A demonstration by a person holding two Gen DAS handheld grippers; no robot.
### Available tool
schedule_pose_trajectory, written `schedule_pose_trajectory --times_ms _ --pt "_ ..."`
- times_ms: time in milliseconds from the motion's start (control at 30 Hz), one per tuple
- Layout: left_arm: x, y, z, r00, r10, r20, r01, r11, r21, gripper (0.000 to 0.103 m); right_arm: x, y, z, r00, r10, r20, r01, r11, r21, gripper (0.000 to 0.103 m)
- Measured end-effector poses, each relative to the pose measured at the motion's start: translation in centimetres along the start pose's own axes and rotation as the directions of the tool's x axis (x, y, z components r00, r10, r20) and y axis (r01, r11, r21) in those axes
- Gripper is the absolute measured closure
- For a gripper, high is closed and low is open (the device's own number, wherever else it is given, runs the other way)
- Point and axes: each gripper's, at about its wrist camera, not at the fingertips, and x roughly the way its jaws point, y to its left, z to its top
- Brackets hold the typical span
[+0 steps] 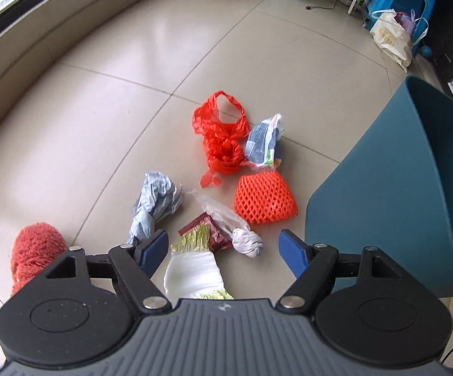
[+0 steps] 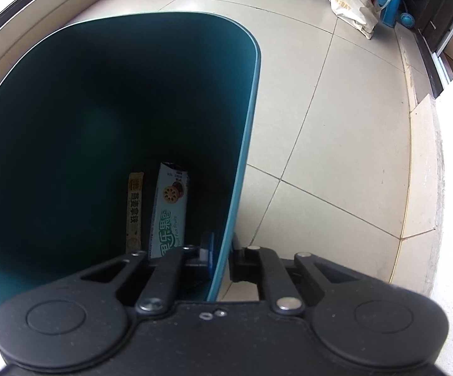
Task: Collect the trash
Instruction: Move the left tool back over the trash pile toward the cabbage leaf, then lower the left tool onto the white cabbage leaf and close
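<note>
Teal bin (image 1: 392, 194), orange foam net (image 1: 265, 200), red plastic bag (image 1: 220, 138), grey crumpled bag (image 1: 154, 200), beige tiled floor (image 1: 132, 94)

Left gripper (image 1: 223, 249) angled steeply down, jaws wide (nothing between), right gripper (image 2: 221, 255) jaws clamped

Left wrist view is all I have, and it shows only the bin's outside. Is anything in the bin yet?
Observer: Yes. A yellow wrapper and a pale blue wrapper lie at the bottom of the bin.
Operator: And where's the right gripper?
Observer: The right gripper is shut on the bin's near wall, with one of the jaws inside and the other outside.
</note>
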Motion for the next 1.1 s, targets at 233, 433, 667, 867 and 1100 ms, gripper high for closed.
schedule_pose_trajectory --times_ms 233,433,667,867,1100 --pt "9.3 2.4 -3.2 0.986 0.069 -0.153 -0.073 0.997 -0.024 0.026 0.5 -0.6 -0.2 1.0 0.004 -0.006 -0.005 1.0 -0.013 0.094" --pt "14.0 4.2 -4.4 0.968 0.062 -0.242 -0.092 0.989 -0.112 0.026 0.4 -0.2 0.2 1.0 0.011 -0.004 -0.011 1.0 -0.014 0.092" --pt "15.8 3.3 -5.3 0.964 0.1 -0.248 -0.107 0.994 -0.015 0.026 -0.2 -0.5 0.1 1.0 0.022 0.001 -0.022 1.0 -0.017 0.09" --pt "16.7 5.3 -6.5 0.957 0.105 -0.27 -0.116 0.993 -0.025 0.026 -0.4 -0.6 0.1 1.0 0.025 0.003 -0.025 1.0 -0.019 0.089" --pt "17.4 5.2 -7.4 0.954 0.112 -0.277 -0.123 0.992 -0.022 0.024 -0.5 -0.6 0.1 1.0 0.025 0.003 -0.025 1.0 -0.015 0.089"
